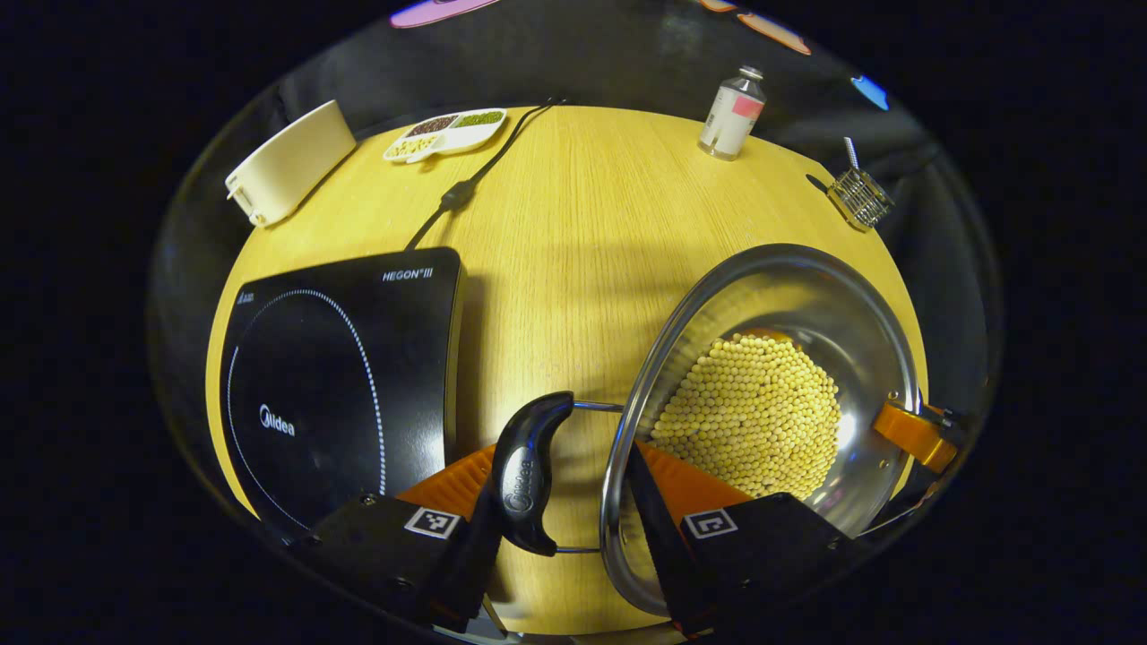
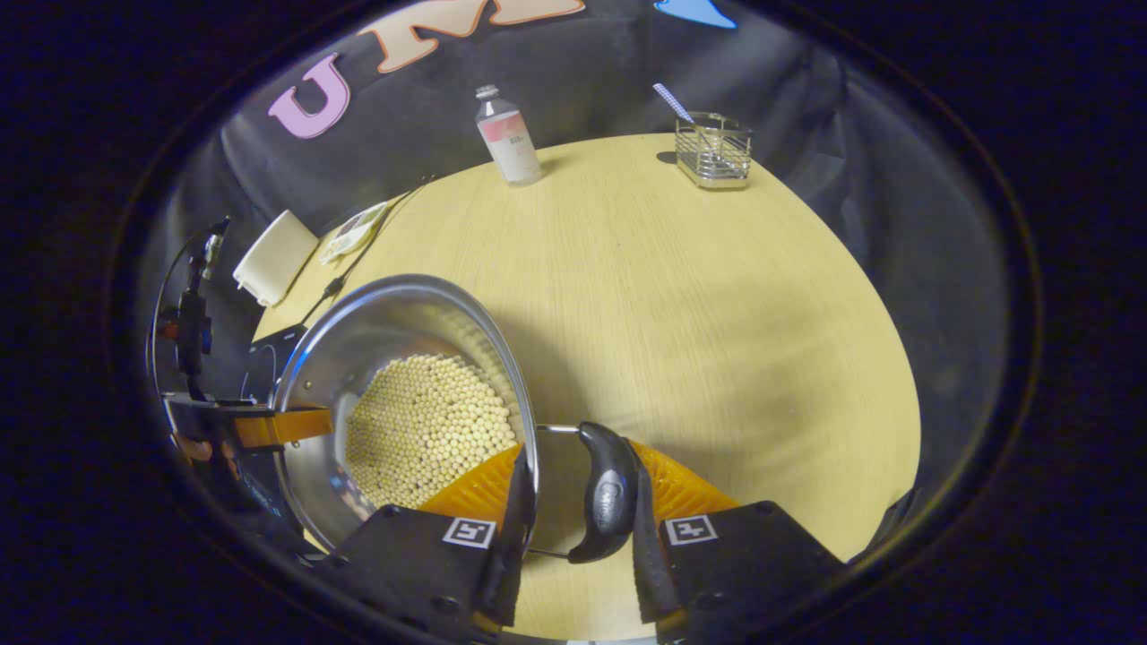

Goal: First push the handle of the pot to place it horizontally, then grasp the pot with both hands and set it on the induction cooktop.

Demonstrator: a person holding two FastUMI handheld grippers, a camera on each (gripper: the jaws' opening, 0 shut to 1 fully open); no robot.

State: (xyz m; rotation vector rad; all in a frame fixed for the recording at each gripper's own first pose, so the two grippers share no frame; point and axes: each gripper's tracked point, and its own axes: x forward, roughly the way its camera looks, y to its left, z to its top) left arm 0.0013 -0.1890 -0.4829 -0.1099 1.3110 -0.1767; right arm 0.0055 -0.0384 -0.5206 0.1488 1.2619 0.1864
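A steel pot (image 1: 806,287) filled with pale beans (image 1: 753,421) stands right of the black induction cooktop (image 1: 340,385) on the wooden table. In the left gripper view, my left gripper (image 1: 560,479) straddles the pot's near side. One finger presses the black handle (image 1: 529,475) from outside, the other lies inside the rim. The right gripper (image 1: 914,434) shows on the far rim. In the right gripper view, my right gripper (image 2: 581,466) holds the opposite handle (image 2: 609,502) the same way, with one finger inside the pot (image 2: 394,313). The left gripper (image 2: 269,425) shows across the beans (image 2: 421,421).
At the back of the table stand a white box (image 1: 291,161), a divided dish of grains (image 1: 448,133), a bottle (image 1: 732,112) and a wire holder (image 1: 858,197). The cooktop's cord (image 1: 466,184) runs toward the back edge. Bare wood (image 2: 717,340) lies right of the pot.
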